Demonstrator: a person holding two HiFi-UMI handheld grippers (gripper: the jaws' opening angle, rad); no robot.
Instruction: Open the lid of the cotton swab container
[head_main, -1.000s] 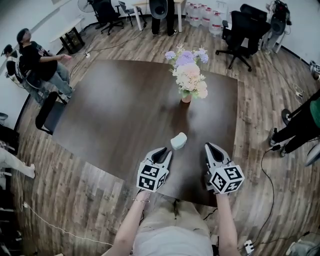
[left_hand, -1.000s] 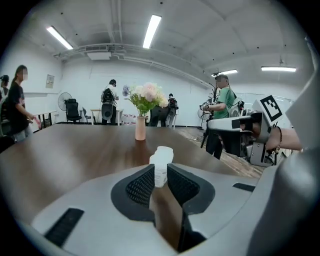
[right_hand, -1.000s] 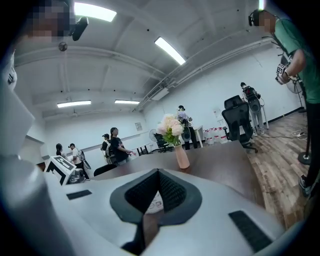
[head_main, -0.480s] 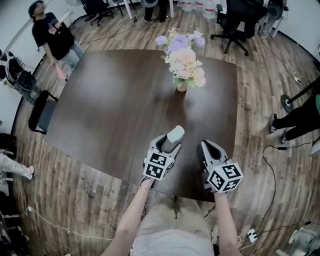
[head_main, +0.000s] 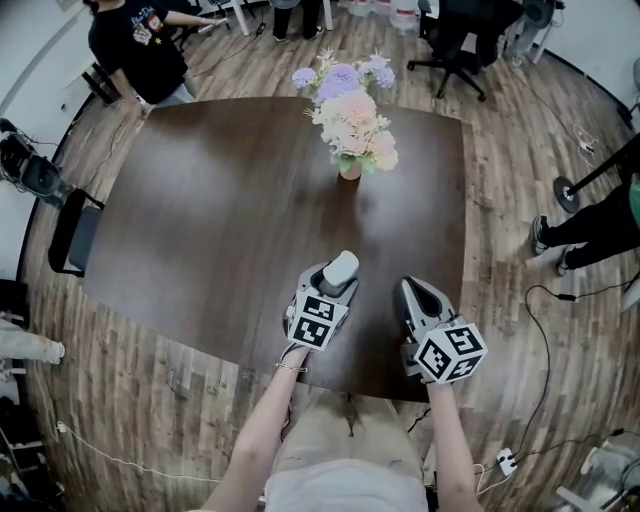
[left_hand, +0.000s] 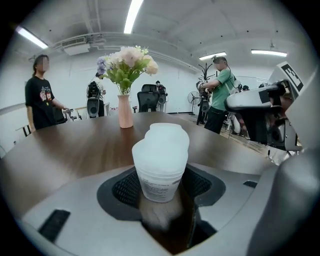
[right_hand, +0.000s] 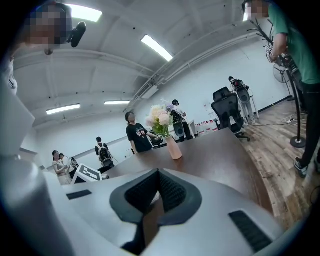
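A small white cotton swab container (head_main: 341, 268) stands upright on the dark wooden table (head_main: 220, 210), lid on. My left gripper (head_main: 331, 284) is open wide, and the container (left_hand: 161, 159) stands between its black pads (left_hand: 125, 189) in the left gripper view. I cannot see the pads pressing on it. To its right, near the table's front edge, my right gripper (head_main: 413, 291) is shut with nothing between its fingers (right_hand: 159, 186). The right gripper (left_hand: 260, 107) also shows at the right of the left gripper view.
A pink vase of pastel flowers (head_main: 350, 125) stands at the far middle of the table. The table's front edge (head_main: 330, 385) runs just behind both grippers. A person in black (head_main: 140, 45) stands at the far left corner; office chairs (head_main: 455, 30) stand beyond.
The left gripper has gone forward and its jaws have opened, so the container, which stood ahead of it, is now between them. The right gripper has barely moved.
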